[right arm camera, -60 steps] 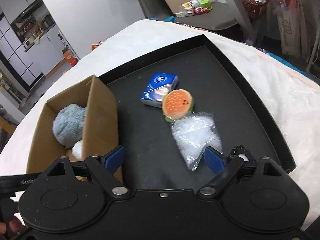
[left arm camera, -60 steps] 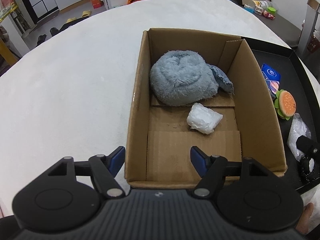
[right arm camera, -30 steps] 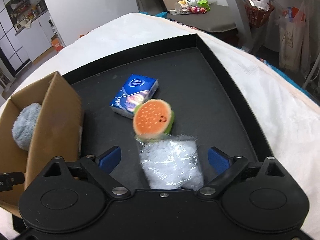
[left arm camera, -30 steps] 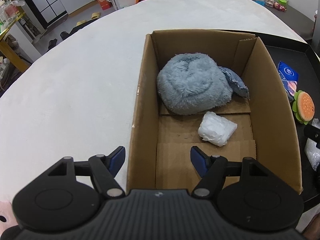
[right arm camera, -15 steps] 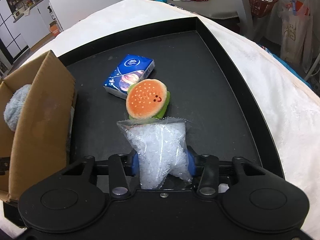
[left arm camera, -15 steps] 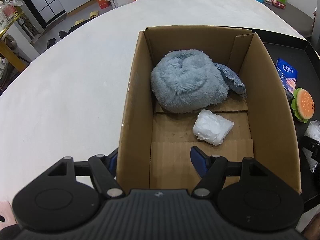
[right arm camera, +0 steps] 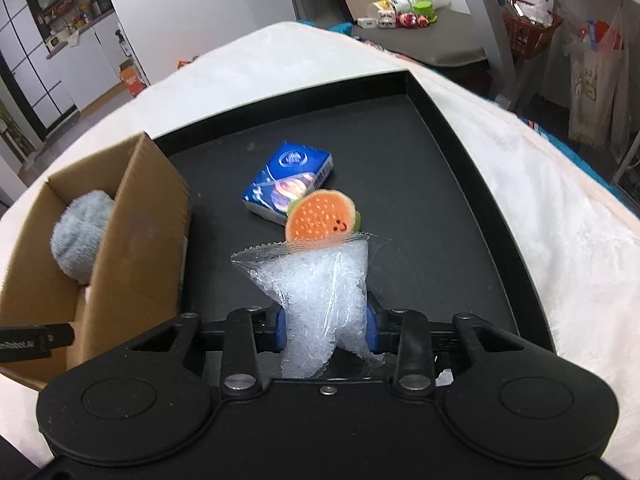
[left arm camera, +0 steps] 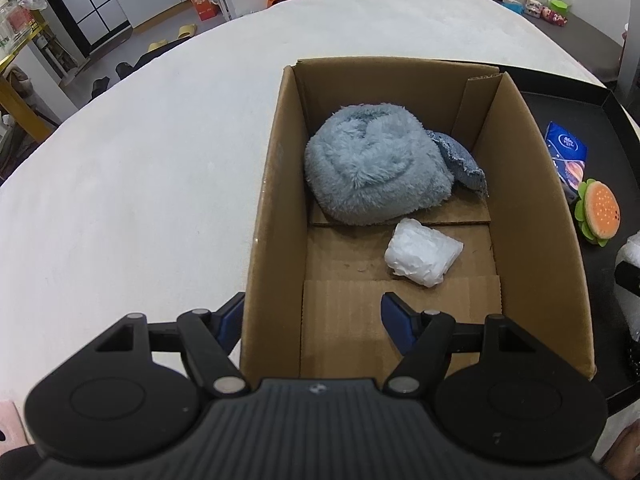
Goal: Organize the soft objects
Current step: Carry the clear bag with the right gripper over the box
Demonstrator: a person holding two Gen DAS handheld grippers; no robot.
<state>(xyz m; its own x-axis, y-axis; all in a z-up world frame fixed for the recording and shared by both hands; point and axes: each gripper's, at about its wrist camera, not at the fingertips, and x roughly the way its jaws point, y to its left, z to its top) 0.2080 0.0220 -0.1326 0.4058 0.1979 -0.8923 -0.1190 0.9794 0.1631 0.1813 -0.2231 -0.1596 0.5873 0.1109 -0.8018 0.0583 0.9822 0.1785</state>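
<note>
My right gripper (right arm camera: pixel 325 328) is closing on a clear bag of white pellets (right arm camera: pixel 320 280), and its blue pads press the bag's lower part from both sides. The bag stands up over the black tray (right arm camera: pixel 460 184). Just beyond it lie an orange burger plush (right arm camera: pixel 322 216) and a blue tissue pack (right arm camera: pixel 288 180). My left gripper (left arm camera: pixel 312 312) is open at the near end of the cardboard box (left arm camera: pixel 276 200), its fingers astride the box's left wall. Inside the box are a grey-blue fluffy plush (left arm camera: pixel 372 176) and a white wrapped bundle (left arm camera: pixel 422 256).
The box and tray sit side by side on a white fleecy cover (left arm camera: pixel 140 160). The box's right wall (right arm camera: pixel 148 216) rises beside the tray's left part. A grey table with small toys (right arm camera: pixel 404 12) stands far behind, and a red basket (right arm camera: pixel 528 36) is at the right.
The right jaws have gone from wide open to pressed on the pellet bag, which now stands squeezed between them. The left gripper has barely shifted and keeps the same opening.
</note>
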